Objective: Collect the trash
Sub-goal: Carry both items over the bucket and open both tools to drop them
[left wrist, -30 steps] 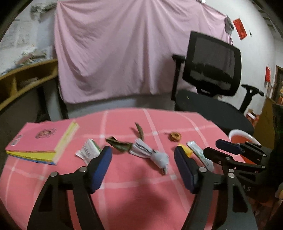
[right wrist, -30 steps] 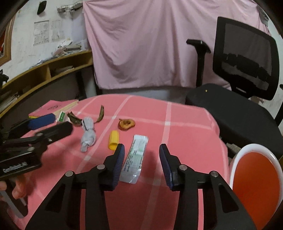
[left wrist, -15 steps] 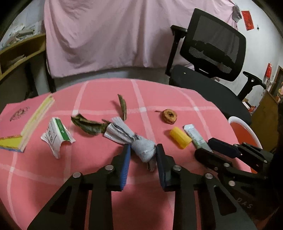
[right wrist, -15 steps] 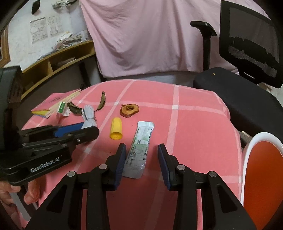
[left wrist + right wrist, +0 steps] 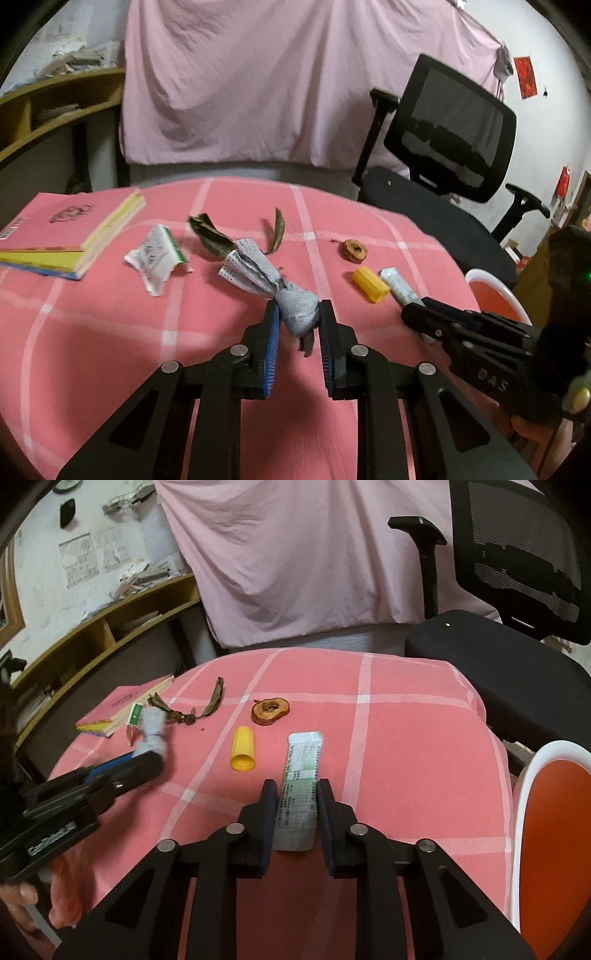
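Observation:
My left gripper (image 5: 298, 314) is shut on the knotted end of a grey twisted cloth wad (image 5: 266, 284) on the pink checked table (image 5: 110, 350); the wad also shows in the right wrist view (image 5: 153, 731). My right gripper (image 5: 297, 794) is shut on the near end of a white and green wrapper (image 5: 301, 775), which lies flat. Other trash on the table: a yellow cap (image 5: 243, 748), a dried fruit slice (image 5: 270, 710), dry leaves (image 5: 212, 236), a thin leaf (image 5: 279, 234) and a crumpled white and green packet (image 5: 157, 254).
A pink book (image 5: 70, 229) lies at the table's left. A white bin with an orange inside (image 5: 546, 823) stands at the right, beside the table. A black office chair (image 5: 517, 609) is behind the table. Wooden shelves (image 5: 110, 635) run along the left wall.
Both grippers moved forward and closed. The left one closed from wide open onto the cloth wad's knot. The right one closed onto the wrapper's near end.

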Tool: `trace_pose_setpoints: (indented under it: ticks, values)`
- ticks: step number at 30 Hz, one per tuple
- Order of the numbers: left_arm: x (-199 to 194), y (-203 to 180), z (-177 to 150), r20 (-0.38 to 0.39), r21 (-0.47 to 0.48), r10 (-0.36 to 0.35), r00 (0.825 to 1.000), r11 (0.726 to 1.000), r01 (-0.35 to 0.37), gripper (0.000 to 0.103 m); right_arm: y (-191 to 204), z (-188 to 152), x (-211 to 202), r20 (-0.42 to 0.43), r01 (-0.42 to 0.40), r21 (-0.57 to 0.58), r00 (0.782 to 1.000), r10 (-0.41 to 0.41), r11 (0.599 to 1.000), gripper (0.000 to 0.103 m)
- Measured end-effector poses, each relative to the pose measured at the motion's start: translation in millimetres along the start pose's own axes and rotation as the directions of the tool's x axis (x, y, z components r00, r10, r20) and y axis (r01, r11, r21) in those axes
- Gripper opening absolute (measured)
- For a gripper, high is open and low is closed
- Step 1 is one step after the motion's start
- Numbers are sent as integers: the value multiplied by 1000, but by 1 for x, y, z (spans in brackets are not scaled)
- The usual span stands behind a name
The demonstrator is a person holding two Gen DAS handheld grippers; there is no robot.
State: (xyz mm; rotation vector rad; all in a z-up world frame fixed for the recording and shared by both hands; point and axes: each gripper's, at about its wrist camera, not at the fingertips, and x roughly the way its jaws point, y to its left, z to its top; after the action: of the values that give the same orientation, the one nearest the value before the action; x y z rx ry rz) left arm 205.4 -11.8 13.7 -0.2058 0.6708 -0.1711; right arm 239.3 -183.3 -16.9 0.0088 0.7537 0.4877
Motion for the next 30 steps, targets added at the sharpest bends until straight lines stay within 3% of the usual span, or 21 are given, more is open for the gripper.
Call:
trace_pose_setpoints:
  ticks: [8, 15, 19, 24, 30]
  values:
    - [-35, -17, -17, 102, 57, 37, 994, 997, -43, 17, -2, -4, -22, 91, -38, 13, 995, 37, 999, 19]
    - [-49, -28, -24, 173, 90, 68, 983, 992, -85, 17, 3, -9, -50, 228, -28, -9, 973, 30, 1000, 19]
    - [-54, -40, -27, 203, 130, 89, 975, 985, -117, 17, 5, -13, -72, 331, -33, -23, 943, 39, 999, 19]
    - [-59, -60, -21, 250, 186, 59, 966, 977, -108, 17, 0, -20, -100, 440, -39, -31, 896, 49, 999, 19]
    - [-70, -93, -11, 336, 277, -5, 942, 956, -94, 17, -14, -28, -137, 565, 71, -25, 824, -45, 997, 19]
